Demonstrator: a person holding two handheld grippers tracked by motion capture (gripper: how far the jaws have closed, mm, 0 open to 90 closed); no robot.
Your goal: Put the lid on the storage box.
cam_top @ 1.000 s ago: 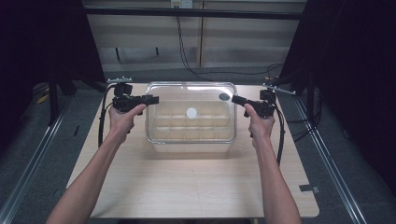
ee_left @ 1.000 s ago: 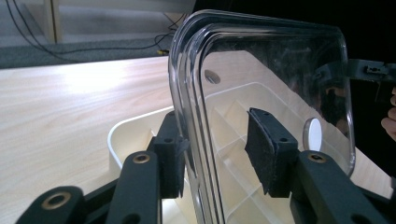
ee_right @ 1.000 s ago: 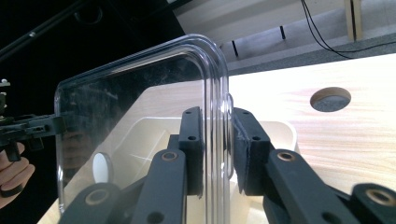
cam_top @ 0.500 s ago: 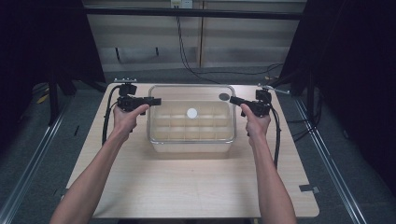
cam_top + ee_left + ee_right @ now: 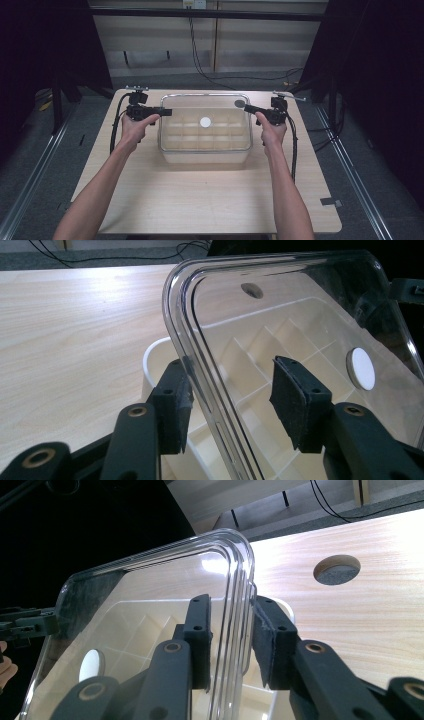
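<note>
A clear plastic lid (image 5: 205, 135) with a white round sticker (image 5: 205, 121) hangs over a white compartmented box (image 5: 205, 157) in the middle of the table, tilted and a little off the box's rim (image 5: 150, 352). My left gripper (image 5: 167, 112) is at the lid's left edge. In the left gripper view (image 5: 232, 400) its jaws stand wide apart, with the lid's rim (image 5: 200, 365) next to one pad (image 5: 172, 410). My right gripper (image 5: 247, 107) is at the lid's right edge, and in the right gripper view (image 5: 232, 640) its jaws are clamped on the rim (image 5: 240, 610).
The light wooden table (image 5: 200, 200) has a round hole (image 5: 240, 104) behind the box, near my right gripper. Cables trail from both grippers along the table's sides. Dark curtains and metal rails flank the table.
The lid has come down closer to the box and looks smaller in the high view. Both hands have shifted slightly inward and toward the person with it.
</note>
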